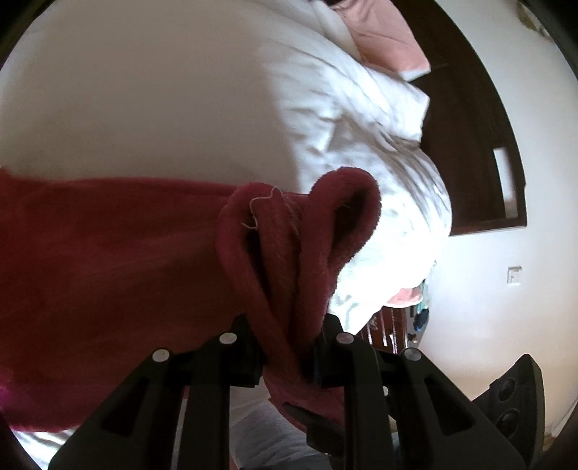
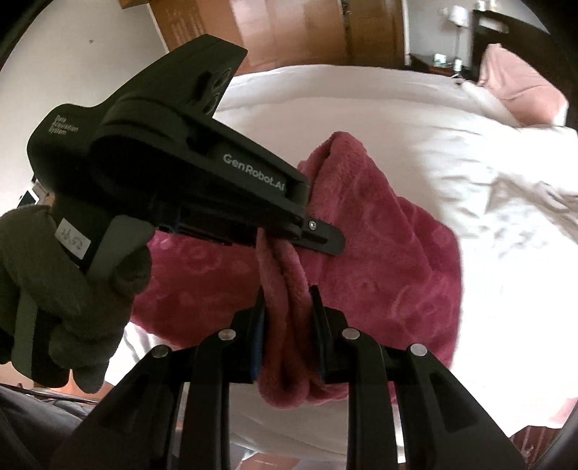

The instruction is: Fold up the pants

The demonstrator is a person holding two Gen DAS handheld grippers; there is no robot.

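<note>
The pants (image 1: 108, 274) are dark red fleece, held up above a white bed (image 1: 180, 108). My left gripper (image 1: 289, 347) is shut on a bunched, doubled edge of the pants that loops up past the fingertips. In the right wrist view my right gripper (image 2: 287, 321) is shut on another folded edge of the pants (image 2: 379, 253), whose body hangs down over the bed (image 2: 469, 162). The left gripper (image 2: 281, 235), held by a gloved hand (image 2: 72, 289), clamps the same edge just beyond my right fingertips. The two grippers are close together.
White crumpled duvet (image 1: 361, 119) and a pink pillow (image 1: 390, 39) lie at the bed's head by a dark headboard (image 1: 469, 137). A wooden wardrobe (image 2: 289, 29) and a nightstand with a lamp (image 2: 455, 21) stand beyond the bed. White wall (image 1: 487, 289) lies to the right.
</note>
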